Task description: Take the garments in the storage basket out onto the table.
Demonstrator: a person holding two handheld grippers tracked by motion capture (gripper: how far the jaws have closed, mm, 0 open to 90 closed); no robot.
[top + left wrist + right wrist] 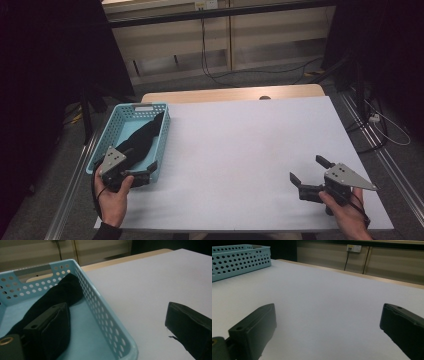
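Wall socket (pixel 353 248) and dangling cable (pixel 204 47).

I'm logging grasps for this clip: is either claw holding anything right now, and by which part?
Nothing is held. The left claw is open, straddling the basket wall beside the black cloth. The right claw is open over the bare table.

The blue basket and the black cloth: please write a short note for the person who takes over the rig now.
Left gripper: open, jaws straddling the near right wall of the blue basket, one jaw inside beside the black cloth, one outside over the table.
Right gripper: open, holds nothing, low over the table's near right part.
Done: the cloth lies inside the basket, along its length.
Left: probably only to draw the left gripper clear of the basket wall.
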